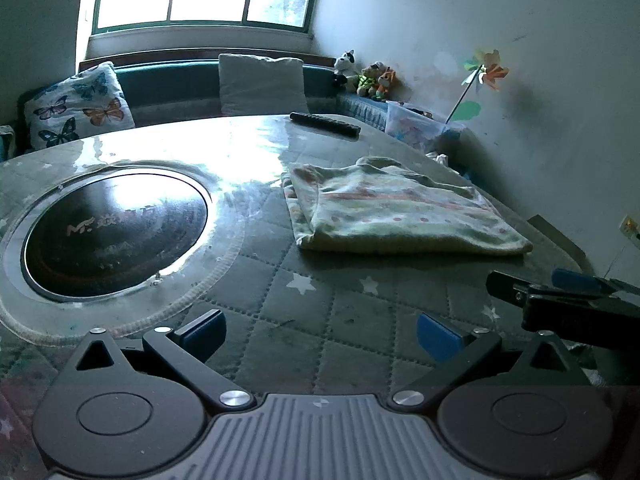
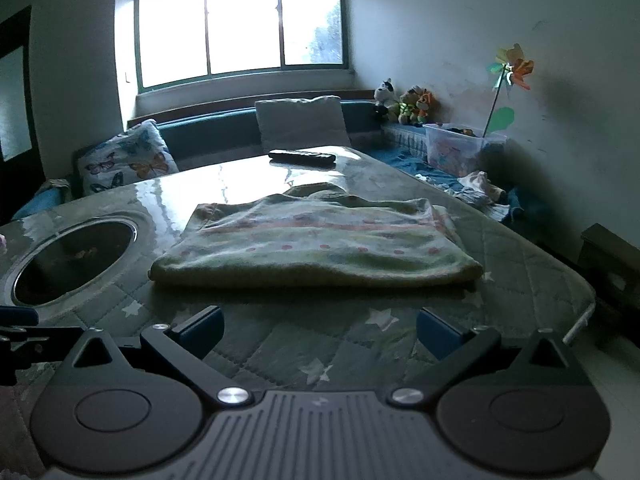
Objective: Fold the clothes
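A pale green garment with pink dots and stripes (image 1: 400,212) lies folded flat on the quilted table cover (image 1: 304,320). It also shows in the right wrist view (image 2: 316,244), straight ahead. My left gripper (image 1: 320,334) is open and empty, low over the cover, short of the garment and to its left. My right gripper (image 2: 320,332) is open and empty, just short of the garment's near folded edge. The right gripper shows at the right edge of the left wrist view (image 1: 560,292).
A round black inset cooktop (image 1: 116,232) sits in the table at left. A black remote (image 1: 324,123) lies at the far edge. Behind are a bench with cushions (image 2: 300,122), soft toys (image 2: 404,102), a plastic bin (image 2: 460,148) and loose clothes (image 2: 480,190).
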